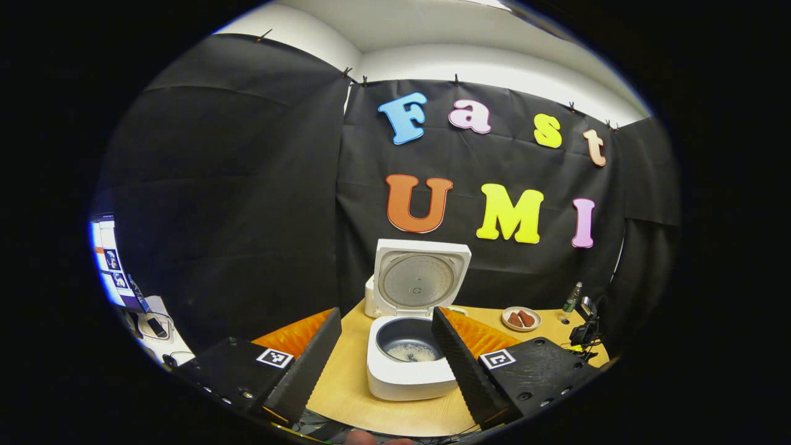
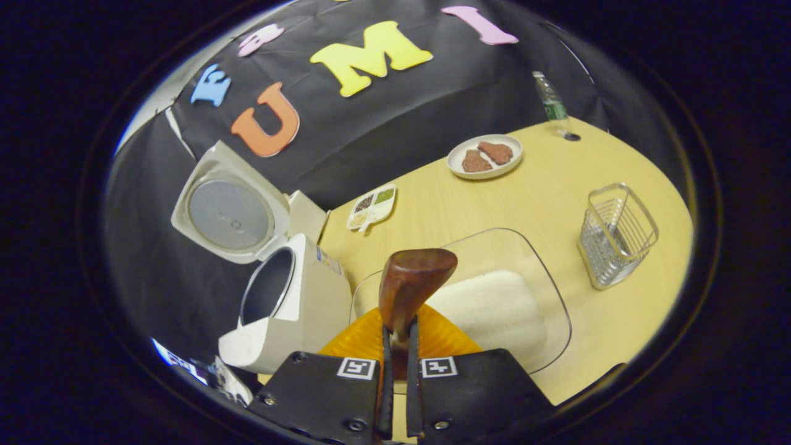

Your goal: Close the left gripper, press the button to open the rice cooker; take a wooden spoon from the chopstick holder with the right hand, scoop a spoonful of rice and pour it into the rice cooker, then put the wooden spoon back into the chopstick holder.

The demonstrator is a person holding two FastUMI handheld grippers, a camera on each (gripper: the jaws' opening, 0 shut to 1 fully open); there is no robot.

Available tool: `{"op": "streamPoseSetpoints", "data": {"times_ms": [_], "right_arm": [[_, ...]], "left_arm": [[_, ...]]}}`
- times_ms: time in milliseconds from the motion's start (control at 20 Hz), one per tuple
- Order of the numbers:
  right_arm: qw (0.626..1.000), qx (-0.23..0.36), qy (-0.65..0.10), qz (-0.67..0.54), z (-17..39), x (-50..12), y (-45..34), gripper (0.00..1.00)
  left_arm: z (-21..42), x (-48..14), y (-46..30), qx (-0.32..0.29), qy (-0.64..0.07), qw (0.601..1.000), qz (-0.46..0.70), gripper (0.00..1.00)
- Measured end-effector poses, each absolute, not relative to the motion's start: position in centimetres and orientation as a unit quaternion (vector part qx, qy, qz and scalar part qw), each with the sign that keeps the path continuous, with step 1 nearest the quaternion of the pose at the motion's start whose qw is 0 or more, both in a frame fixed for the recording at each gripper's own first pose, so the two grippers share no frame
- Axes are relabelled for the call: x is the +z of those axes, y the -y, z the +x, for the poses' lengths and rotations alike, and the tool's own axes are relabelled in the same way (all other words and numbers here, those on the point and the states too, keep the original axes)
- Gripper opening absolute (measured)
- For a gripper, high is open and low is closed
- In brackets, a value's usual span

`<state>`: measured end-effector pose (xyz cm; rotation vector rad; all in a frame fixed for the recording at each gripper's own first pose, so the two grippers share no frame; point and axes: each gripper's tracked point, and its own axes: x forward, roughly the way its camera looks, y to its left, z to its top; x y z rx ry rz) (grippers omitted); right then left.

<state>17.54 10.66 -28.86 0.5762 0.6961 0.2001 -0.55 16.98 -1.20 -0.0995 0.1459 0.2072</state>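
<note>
The white rice cooker (image 1: 405, 377) stands open, its lid (image 1: 420, 278) tipped up at the back and some rice lying in the dark inner pot (image 1: 408, 349). My left gripper (image 1: 386, 316) is open wide just in front of it, one finger on either side of the pot, holding nothing. In the right gripper view the cooker (image 2: 290, 309) is at the left. My right gripper (image 2: 398, 330) is shut on the handle of the wooden spoon (image 2: 413, 281), whose bowl points forward over the clear rice container (image 2: 494, 309). No rice shows on the spoon's visible face. The wire chopstick holder (image 2: 618, 235) stands to the right.
A plate of brown food (image 2: 485, 156), a small divided dish (image 2: 372, 207) and a bottle (image 2: 550, 99) sit toward the back of the wooden table (image 2: 618, 321). In the left gripper view, a screen (image 1: 111, 259) is at far left and dark gear (image 1: 584, 330) at the table's right edge.
</note>
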Motion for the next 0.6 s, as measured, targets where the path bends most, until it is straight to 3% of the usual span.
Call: {"op": "streamPoseSetpoints", "data": {"times_ms": [200, 600], "right_arm": [[0.863, 0.093, -0.337, 0.364, 17.8, -28.9, -8.5, 0.14], [0.846, 0.059, -0.29, 0.444, 17.7, -25.9, -1.5, 0.14]], "left_arm": [[0.2, -0.8, -15.5, 0.093, -0.074, 0.991, -0.052, 0.94], [2.7, 0.0, -12.0, 0.059, -0.069, 0.995, -0.046, 0.94]]}}
